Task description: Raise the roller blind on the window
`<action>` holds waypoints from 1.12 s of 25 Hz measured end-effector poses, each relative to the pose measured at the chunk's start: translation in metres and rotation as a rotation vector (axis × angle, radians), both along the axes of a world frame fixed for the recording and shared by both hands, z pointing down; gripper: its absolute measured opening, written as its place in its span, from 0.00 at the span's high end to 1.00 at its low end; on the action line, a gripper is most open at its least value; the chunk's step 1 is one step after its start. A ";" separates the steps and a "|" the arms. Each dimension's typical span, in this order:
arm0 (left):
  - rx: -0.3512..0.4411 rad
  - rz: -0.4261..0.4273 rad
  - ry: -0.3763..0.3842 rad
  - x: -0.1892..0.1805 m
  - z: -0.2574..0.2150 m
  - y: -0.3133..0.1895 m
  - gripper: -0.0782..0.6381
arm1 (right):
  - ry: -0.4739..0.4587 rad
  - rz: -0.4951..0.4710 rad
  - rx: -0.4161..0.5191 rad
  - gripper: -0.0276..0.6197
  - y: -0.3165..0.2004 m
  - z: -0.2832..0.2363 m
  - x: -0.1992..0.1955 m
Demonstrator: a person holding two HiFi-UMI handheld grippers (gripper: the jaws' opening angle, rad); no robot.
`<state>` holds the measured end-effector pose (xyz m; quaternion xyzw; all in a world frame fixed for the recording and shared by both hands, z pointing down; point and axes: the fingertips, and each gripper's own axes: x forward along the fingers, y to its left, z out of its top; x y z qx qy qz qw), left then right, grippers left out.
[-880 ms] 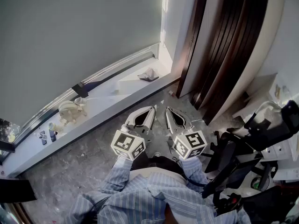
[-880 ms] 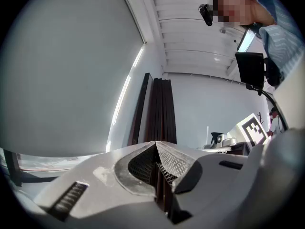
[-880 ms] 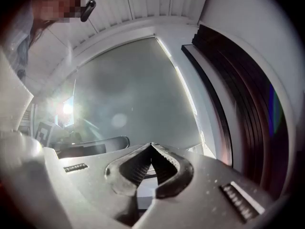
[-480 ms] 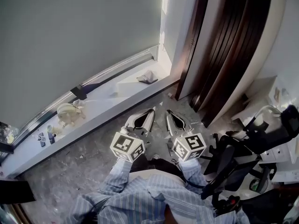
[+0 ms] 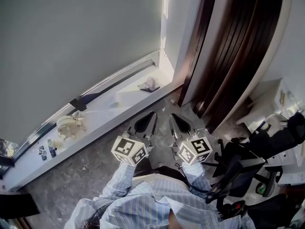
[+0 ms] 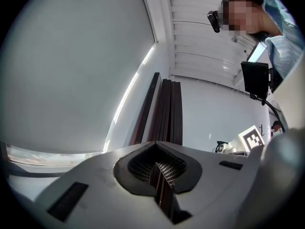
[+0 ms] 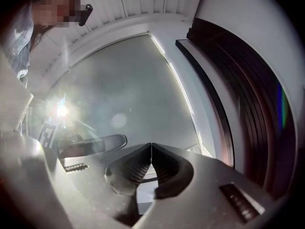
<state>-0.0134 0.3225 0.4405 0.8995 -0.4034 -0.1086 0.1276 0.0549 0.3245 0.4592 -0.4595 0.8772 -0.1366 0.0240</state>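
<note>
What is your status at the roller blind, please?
Left gripper, right gripper both shut, empty, short of the sill. Roller blind down. Crumpled paper on sill.

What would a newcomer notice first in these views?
The big grey roller blind fills the upper left of the head view and hangs down almost to the white sill. Low in the middle, the left tongs and the right tongs sit side by side above the floor, both shut and empty. Tall dark brown panels stand at the right.

Rag (image 5: 149, 84) on sill (image 5: 106, 115) beneath blind (image 5: 71, 42)
</note>
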 end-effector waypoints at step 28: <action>-0.081 0.213 0.058 -0.068 0.012 -0.232 0.88 | 0.040 0.064 -0.082 0.95 -0.208 0.009 -0.075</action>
